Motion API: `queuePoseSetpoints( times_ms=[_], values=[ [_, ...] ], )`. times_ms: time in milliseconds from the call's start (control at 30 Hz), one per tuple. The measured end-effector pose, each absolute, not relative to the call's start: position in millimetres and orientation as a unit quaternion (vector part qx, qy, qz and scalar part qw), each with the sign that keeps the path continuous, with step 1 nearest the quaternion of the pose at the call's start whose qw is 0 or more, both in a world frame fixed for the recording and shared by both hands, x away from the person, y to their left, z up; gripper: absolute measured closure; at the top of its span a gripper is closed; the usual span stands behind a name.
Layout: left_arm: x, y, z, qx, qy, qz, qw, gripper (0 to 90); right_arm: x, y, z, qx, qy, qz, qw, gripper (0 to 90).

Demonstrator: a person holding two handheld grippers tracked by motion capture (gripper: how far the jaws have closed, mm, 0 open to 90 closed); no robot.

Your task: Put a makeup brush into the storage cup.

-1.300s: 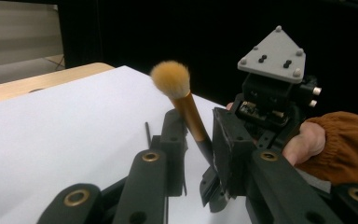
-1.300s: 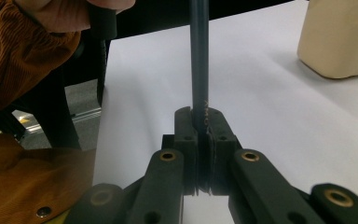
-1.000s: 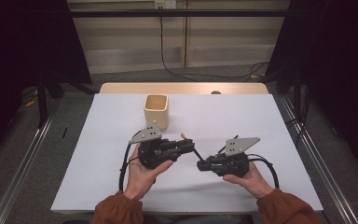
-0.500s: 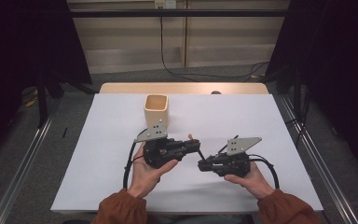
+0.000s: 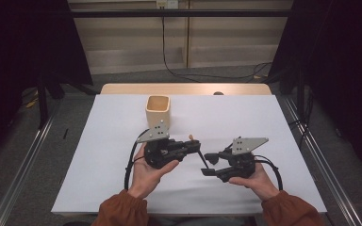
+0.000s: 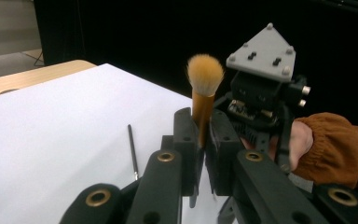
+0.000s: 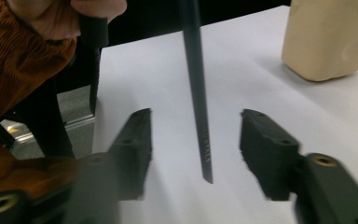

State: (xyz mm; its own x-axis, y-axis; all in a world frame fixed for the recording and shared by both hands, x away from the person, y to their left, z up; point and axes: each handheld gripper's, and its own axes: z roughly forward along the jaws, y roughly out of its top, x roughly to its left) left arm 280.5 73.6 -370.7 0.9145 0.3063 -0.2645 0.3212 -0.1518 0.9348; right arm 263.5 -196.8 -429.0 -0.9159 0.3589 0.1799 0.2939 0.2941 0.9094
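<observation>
Left gripper [image 5: 195,147], held in the person's left hand [image 5: 147,173] above the white table sheet [image 5: 103,155], jaws clamped on a makeup brush [image 6: 203,100]. In the left gripper view the tan bristle head stands above the jaws, the orange-brown ferrule pinched between them. The brush's thin black handle [image 7: 196,88] runs down past the jaws, its tip hanging in the gap of the right gripper [image 5: 208,165].

Right gripper: jaws spread wide, one on each side of the handle tip, neither touching it. Held low over the sheet in the person's right hand [image 5: 257,181].

A beige cup [image 5: 158,112] stands upright on the sheet beyond the left gripper, well apart from the brush
</observation>
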Motion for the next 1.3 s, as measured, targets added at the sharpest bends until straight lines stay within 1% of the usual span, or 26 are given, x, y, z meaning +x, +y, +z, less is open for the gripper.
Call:
queuePoseSetpoints(
  times_ms=[67, 100, 167, 267, 367, 433, 767, 900, 1000, 1300],
  values=[
    [280.4, 73.8, -371.2, 0.760, 0.207, -0.003, 0.616, 84.1, 264.1, -198.4, -427.6, 0.212, 0.798, 0.562, 0.037, 30.8],
    [280.3, 74.1, -371.2, 0.761, 0.207, -0.001, 0.615, 84.1, 264.0, -198.8, -427.3, 0.214, 0.798, 0.562, 0.038, 29.0],
    [279.8, 74.6, -370.7, 0.762, 0.208, 0.002, 0.614, 84.1, 264.5, -199.2, -427.2, 0.222, 0.794, 0.564, 0.041, 19.7],
    [280.4, 76.6, -370.0, 0.761, 0.209, 0.003, 0.614, 84.1, 265.5, -199.0, -428.2, 0.233, 0.792, 0.563, 0.042, 10.7],
    [281.7, 78.0, -369.8, 0.764, 0.209, 0.007, 0.610, 84.1, 265.2, -199.4, -427.6, 0.240, 0.789, 0.563, 0.053, 4.7],
    [281.9, 78.3, -369.9, 0.766, 0.210, 0.009, 0.608, 84.1, 265.4, -200.8, -426.9, 0.244, 0.786, 0.565, 0.062, 2.2],
    [283.5, 87.4, -366.0, 0.770, 0.215, 0.020, 0.601, 84.1, 264.5, -208.4, -425.3, 0.268, 0.776, 0.565, 0.080, 1.5],
    [282.7, 91.9, -365.6, 0.775, 0.212, 0.023, 0.595, 84.1, 262.3, -212.6, -425.5, 0.275, 0.775, 0.561, 0.096, 1.3],
    [283.8, 97.9, -365.4, 0.773, 0.218, 0.027, 0.595, 84.1, 260.3, -215.6, -424.0, 0.281, 0.773, 0.557, 0.114, 1.5],
    [287.6, 121.7, -359.5, 0.764, 0.238, 0.043, 0.598, 84.1, 254.2, -224.3, -426.4, 0.302, 0.765, 0.552, 0.136, 2.0]
  ],
)
